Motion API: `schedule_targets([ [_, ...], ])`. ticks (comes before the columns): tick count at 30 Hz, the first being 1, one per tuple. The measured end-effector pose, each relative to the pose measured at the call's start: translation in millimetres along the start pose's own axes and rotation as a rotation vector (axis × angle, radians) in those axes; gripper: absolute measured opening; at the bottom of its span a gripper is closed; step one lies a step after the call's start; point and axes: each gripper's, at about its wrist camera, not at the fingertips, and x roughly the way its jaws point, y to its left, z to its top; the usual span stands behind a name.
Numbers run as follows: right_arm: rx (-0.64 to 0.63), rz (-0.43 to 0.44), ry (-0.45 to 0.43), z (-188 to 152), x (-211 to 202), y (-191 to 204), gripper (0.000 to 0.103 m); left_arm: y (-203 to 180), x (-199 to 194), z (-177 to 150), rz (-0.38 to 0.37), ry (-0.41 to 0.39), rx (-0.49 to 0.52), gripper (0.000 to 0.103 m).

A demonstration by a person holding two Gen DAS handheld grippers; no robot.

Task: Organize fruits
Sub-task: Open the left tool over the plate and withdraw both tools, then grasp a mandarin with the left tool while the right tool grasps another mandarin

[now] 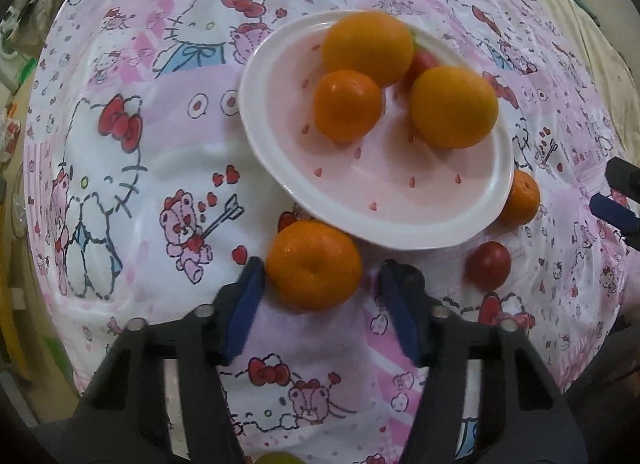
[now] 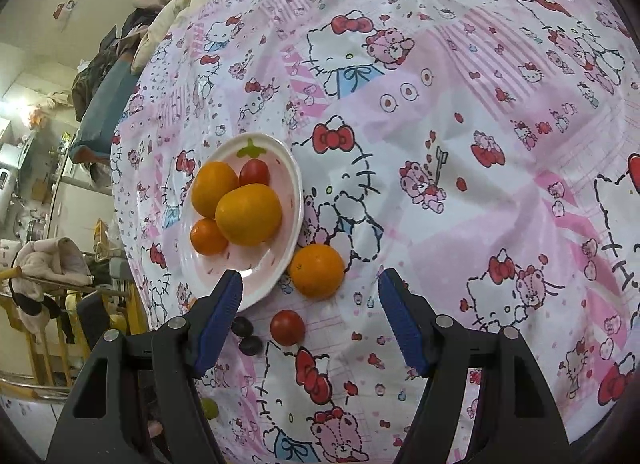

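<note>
1. Your left hand-held gripper (image 1: pixel 318 278) is spread wide, its blue fingers (image 1: pixel 246 314) on either side of a mandarin (image 1: pixel 314 266). The left finger sits right against the fruit; a gap shows on the right side. Nothing is clamped.
2. That mandarin lies on the Hello Kitty cloth (image 1: pixel 132 168), just beside the near rim of the white plate (image 1: pixel 280 184).
3. The plate carries two yellow-orange fruits (image 1: pixel 368 48) (image 1: pixel 454 106), one smaller mandarin (image 1: pixel 347 105) and a red fruit (image 1: pixel 422 62) partly hidden behind them.
4. Off the plate, in the left wrist view: another mandarin (image 1: pixel 520 198) touches the rim on the right, and a small red fruit (image 1: pixel 489 265) lies near it on the cloth.
5. Your right hand-held gripper (image 2: pixel 310 292) is open and holds nothing; it hovers over the cloth (image 2: pixel 460 144).
6. In the right wrist view, a mandarin (image 2: pixel 317 271) and a small red fruit (image 2: pixel 287 327) lie between its fingers, with two dark grapes (image 2: pixel 246 334) by the left finger (image 2: pixel 220 316).
</note>
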Motion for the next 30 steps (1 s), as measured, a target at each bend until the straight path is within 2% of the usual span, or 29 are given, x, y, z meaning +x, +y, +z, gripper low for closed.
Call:
schedule_targets([
  [1,0.003,0.000,-0.001,0,0,-1,0.073,-2,1,1,0.022,-0.001,-0.003,0.042],
  [5,0.009,-0.001,-0.002,1,-1,-5,0.073,-3,-1,4,0.031,0.010,-0.025,0.039],
  [11,0.003,-0.027,0.018,2,6,-10,0.073,15,-41,-2,0.010,-0.056,-0.074,0.039],
  [16,0.113,0.083,0.076,2,24,-23,0.073,29,-74,-10,0.000,-0.104,-0.105,0.039],
  [18,0.166,0.103,0.107,2,35,-30,0.064,35,-85,-14,-0.006,-0.119,-0.102,0.039],
  [21,0.179,0.089,0.127,3,46,-33,0.054,43,-97,-20,-0.009,-0.143,-0.121,0.039],
  [24,0.184,0.094,0.148,2,57,-32,0.045,51,-99,-22,-0.051,-0.150,-0.171,0.039],
  [30,0.174,0.083,0.151,5,71,-28,0.044,55,-96,-23,-0.059,-0.163,-0.191,0.039],
])
